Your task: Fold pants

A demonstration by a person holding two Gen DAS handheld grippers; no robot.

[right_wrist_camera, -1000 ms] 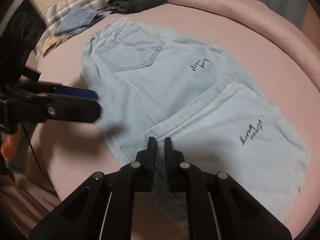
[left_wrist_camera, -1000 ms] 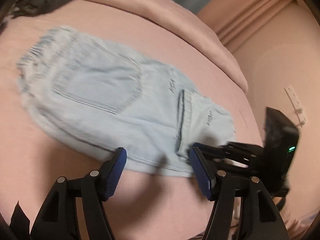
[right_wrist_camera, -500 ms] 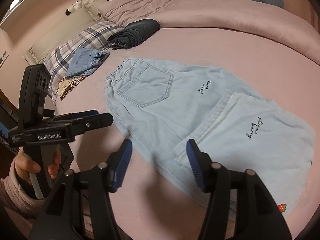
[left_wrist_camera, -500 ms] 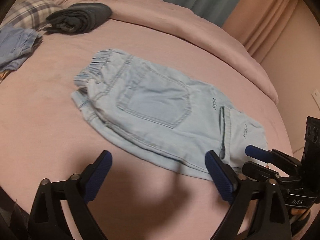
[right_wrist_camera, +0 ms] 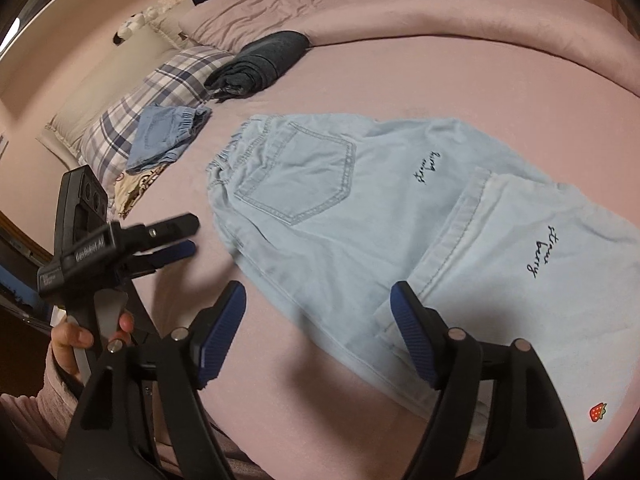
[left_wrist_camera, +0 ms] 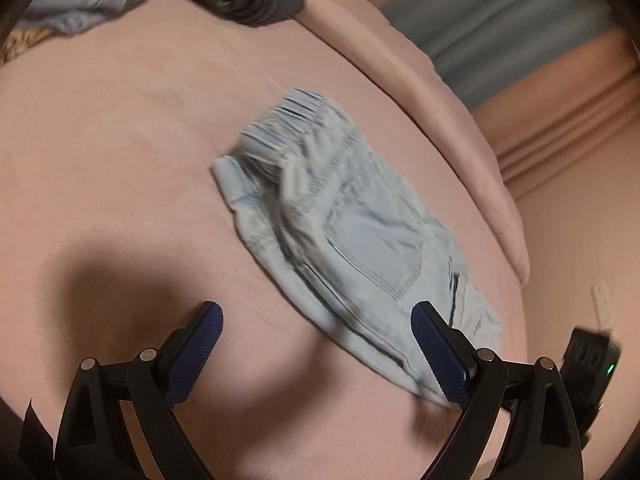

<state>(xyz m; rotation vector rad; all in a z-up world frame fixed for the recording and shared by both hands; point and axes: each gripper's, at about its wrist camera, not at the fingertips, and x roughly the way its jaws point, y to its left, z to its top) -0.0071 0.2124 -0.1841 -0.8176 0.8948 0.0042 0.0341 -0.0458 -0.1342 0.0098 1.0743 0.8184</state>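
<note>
Pants [right_wrist_camera: 360, 216], light-blue denim, are laid flat on the pink bed [right_wrist_camera: 440, 80], ahead of both grippers, the near edge reaching between the right gripper's [right_wrist_camera: 318, 300] fingers. Folded, back pocket up, hem doubled over, dark script stitched on. Left gripper [left_wrist_camera: 316, 320] is held wide apart, empty; right jaws are opening, nothing clamped.

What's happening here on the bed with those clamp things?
A person is folding a pair of light blue jeans on a pink bed, with a two-fingered tool in each hand. The jeans lie flat, one end already folded over. Neither tool grips them now: the left tool is open above the sheet, and the right tool is opening over the near edge of the jeans.
</note>
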